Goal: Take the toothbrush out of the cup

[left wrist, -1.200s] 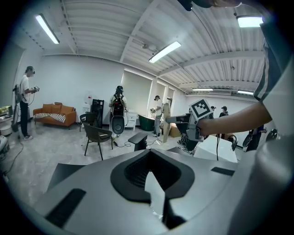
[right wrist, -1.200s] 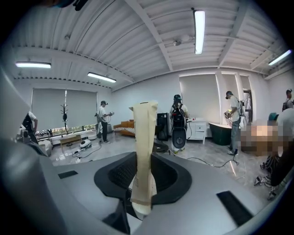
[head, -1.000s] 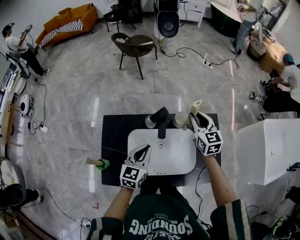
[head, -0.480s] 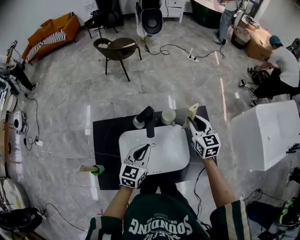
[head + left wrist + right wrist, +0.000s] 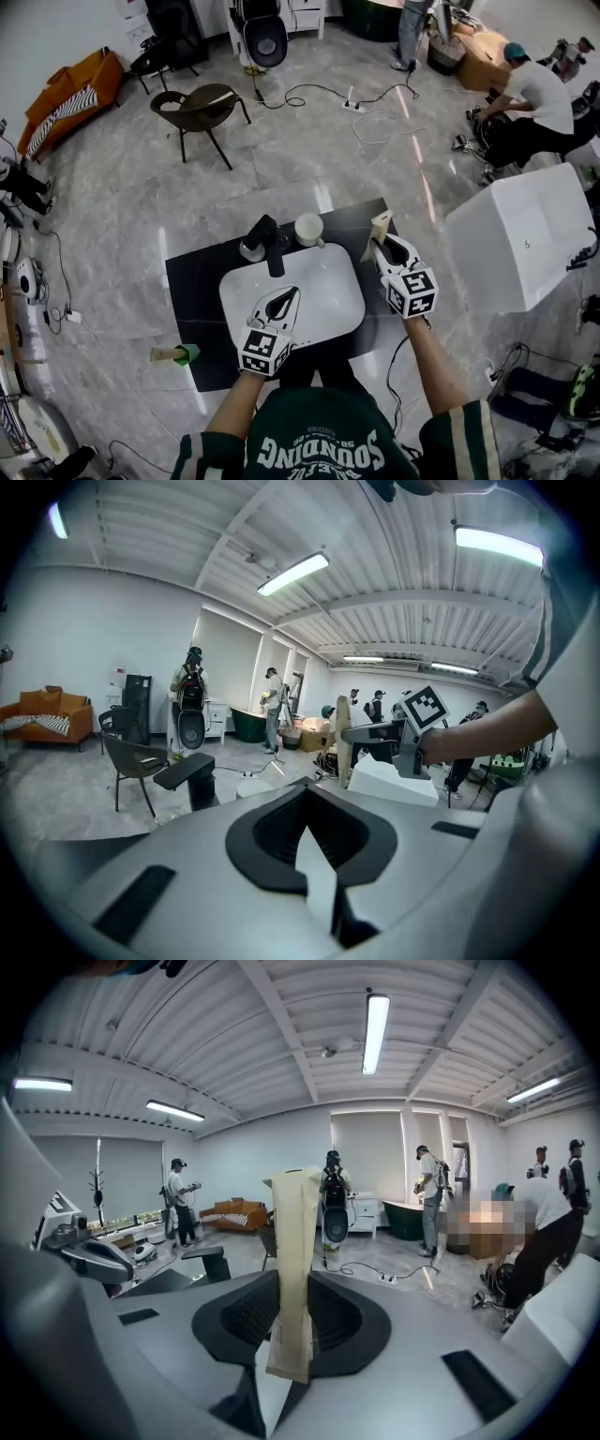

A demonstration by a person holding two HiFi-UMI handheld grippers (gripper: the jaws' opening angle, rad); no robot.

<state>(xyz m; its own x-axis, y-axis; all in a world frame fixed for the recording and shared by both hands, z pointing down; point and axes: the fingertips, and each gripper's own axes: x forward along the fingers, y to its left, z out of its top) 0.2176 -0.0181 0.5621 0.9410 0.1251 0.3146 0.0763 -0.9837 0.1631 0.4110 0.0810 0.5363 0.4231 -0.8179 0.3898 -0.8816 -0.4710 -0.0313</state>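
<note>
Right tool clamped on toothbrush, out of cup.
Held upright near right edge of counter, just right of basin, apart from cup standing behind basin beside faucet. Left tool closed, empty, over basin's front rim. Open floor beyond counter's far edge; white unit close on the right.

A black countertop carries a white basin, black faucet and cup.
</note>
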